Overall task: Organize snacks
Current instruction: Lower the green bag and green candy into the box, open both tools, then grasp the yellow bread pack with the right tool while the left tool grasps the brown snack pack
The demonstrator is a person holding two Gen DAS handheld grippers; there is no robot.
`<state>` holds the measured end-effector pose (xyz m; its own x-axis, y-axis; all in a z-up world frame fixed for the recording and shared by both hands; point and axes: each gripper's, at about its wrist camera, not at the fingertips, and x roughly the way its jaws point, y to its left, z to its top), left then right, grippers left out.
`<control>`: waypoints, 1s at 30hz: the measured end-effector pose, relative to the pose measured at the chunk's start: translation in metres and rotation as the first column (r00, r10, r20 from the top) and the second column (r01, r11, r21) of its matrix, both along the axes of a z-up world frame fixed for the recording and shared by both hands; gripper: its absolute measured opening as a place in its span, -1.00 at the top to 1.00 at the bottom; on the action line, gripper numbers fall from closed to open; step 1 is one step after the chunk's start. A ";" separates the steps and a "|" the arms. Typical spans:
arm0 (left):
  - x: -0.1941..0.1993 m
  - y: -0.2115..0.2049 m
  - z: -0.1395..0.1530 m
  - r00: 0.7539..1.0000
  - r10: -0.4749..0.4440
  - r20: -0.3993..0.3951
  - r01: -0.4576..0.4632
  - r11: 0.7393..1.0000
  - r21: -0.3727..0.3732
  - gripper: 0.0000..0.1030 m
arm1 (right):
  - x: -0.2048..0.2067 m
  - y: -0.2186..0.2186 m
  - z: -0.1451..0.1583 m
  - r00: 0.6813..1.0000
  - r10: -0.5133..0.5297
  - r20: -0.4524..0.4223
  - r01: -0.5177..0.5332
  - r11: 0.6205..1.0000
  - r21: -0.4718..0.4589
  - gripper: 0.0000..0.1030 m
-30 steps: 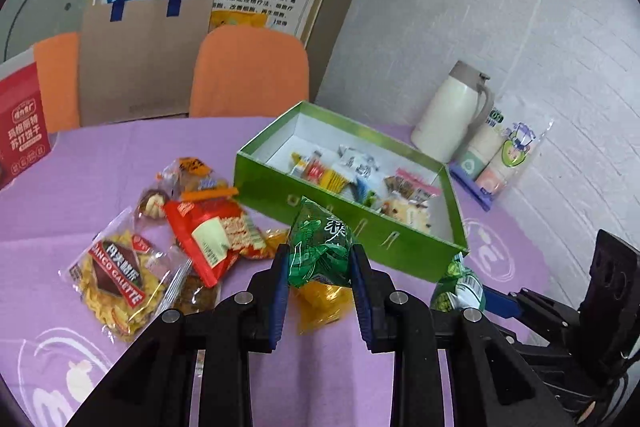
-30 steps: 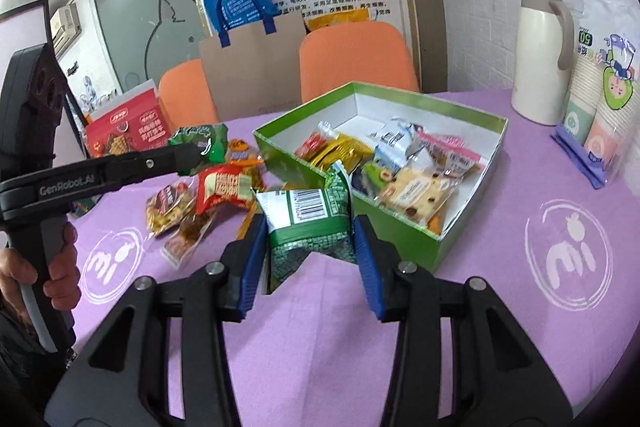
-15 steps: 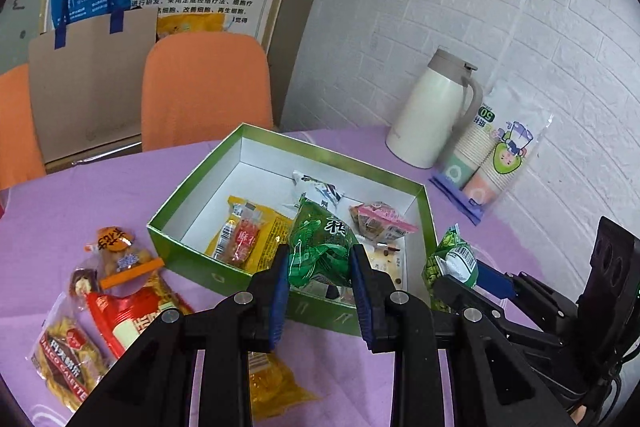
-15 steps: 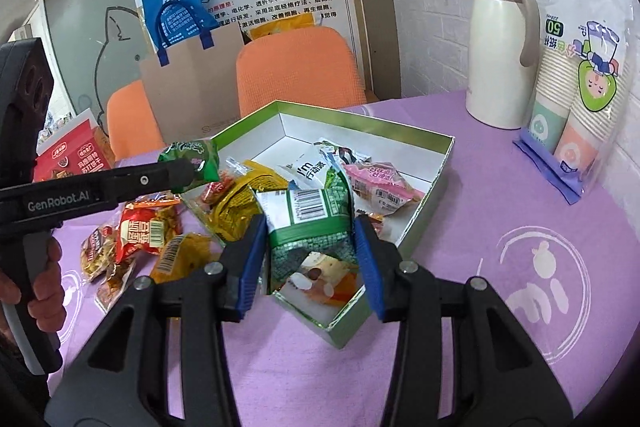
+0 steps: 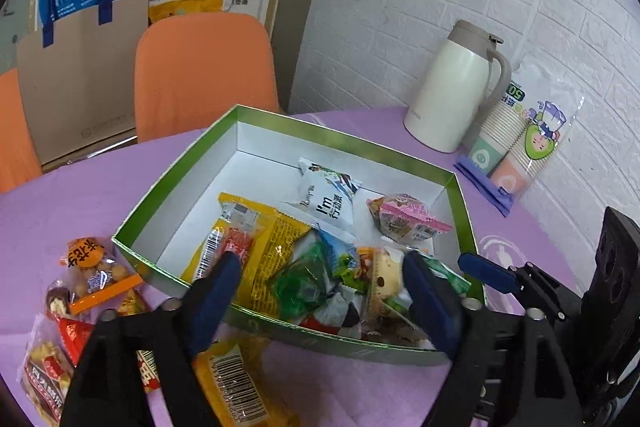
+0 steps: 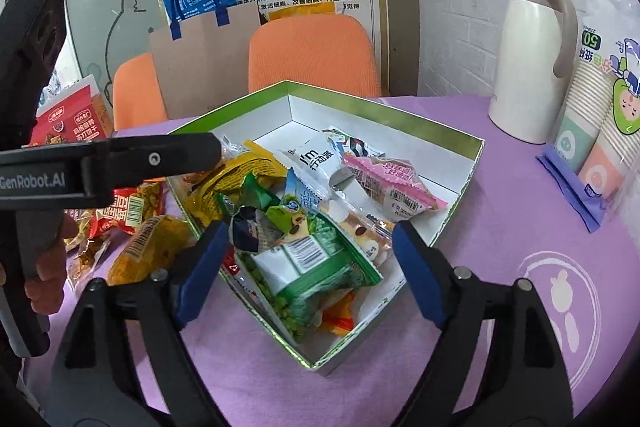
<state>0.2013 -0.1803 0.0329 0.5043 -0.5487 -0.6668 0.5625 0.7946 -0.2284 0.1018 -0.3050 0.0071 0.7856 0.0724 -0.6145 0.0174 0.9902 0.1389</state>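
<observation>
The green cardboard box point(image 5: 344, 141) point(image 6: 362, 103) lies on the purple table with several snack packets inside. My left gripper point(image 5: 322, 295) hangs over its near edge, jaws opening. A green packet point(image 5: 300, 287) lies loose in the box between its fingers, untouched by the pads. My right gripper point(image 6: 310, 263) hovers over the box's near corner, jaws also opening. Below it a green packet with a barcode point(image 6: 316, 267) rests in the box, free of the pads. The left gripper's finger point(image 6: 120, 163) crosses the right wrist view, held by a hand point(image 6: 48, 267).
Loose snacks point(image 5: 92, 267) point(image 6: 132, 211) and a yellow packet point(image 5: 228, 375) point(image 6: 148, 247) lie on the table left of the box. A white jug point(image 5: 452, 87) point(image 6: 532, 59) and a sleeve of paper cups point(image 5: 520, 143) point(image 6: 600, 131) stand right. Orange chairs point(image 5: 204, 71) stand behind.
Both grippers carried their green packets from the table over the box, then opened. The two packets now lie inside the box.
</observation>
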 end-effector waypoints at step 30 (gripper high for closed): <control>-0.101 0.150 -0.019 0.958 0.280 -0.066 -0.280 0.960 0.006 -0.83 | -0.073 0.076 -0.023 0.988 0.107 -0.107 -0.096 0.990 0.100 -0.86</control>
